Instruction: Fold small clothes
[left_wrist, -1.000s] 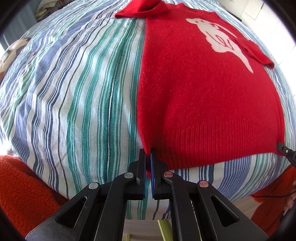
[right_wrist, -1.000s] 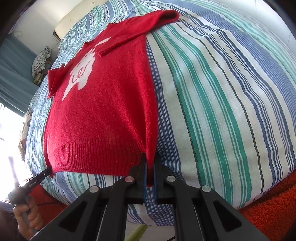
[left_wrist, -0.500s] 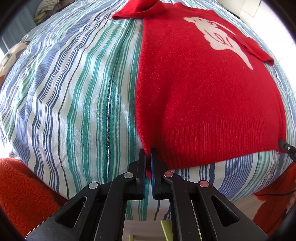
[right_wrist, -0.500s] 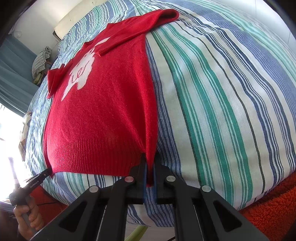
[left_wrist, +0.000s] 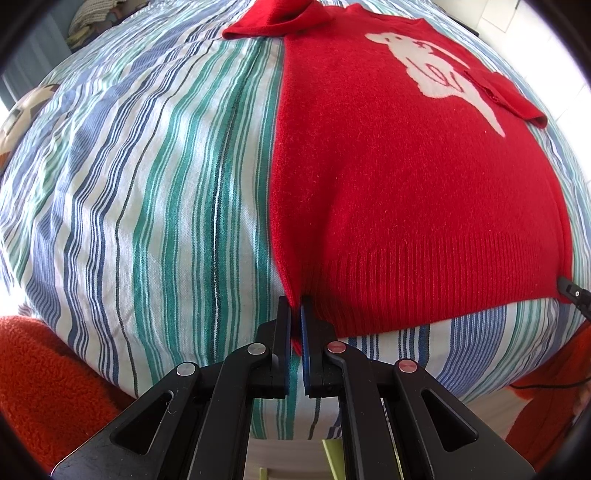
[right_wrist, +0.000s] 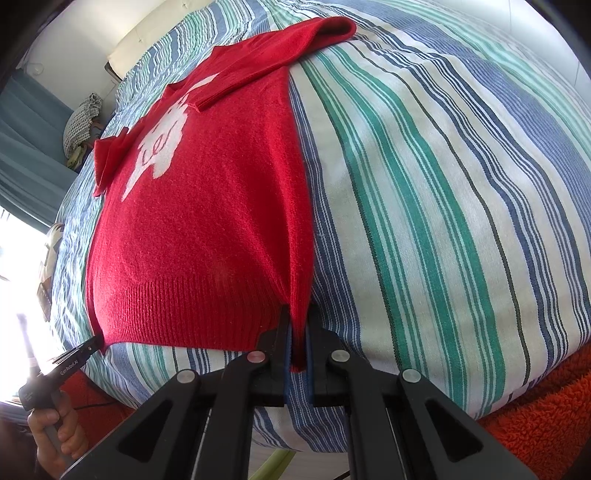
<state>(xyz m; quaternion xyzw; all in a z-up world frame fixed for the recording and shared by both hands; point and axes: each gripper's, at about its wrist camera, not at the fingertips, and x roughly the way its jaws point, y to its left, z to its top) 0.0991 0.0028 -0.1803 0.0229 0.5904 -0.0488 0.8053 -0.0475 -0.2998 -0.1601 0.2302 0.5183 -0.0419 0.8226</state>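
The left tongs (left_wrist: 295, 306) are closed on the left hem corner of the red sweater (left_wrist: 406, 177), which lies flat on the striped bed (left_wrist: 147, 184). The right tongs (right_wrist: 297, 314) pinch the right hem corner. The sweater's long axis runs away from both tongs toward the collar, so I expect the hem to be carried forward over it.

black hand-held gripper (left_wrist: 295, 325), blue pads, silver rivets
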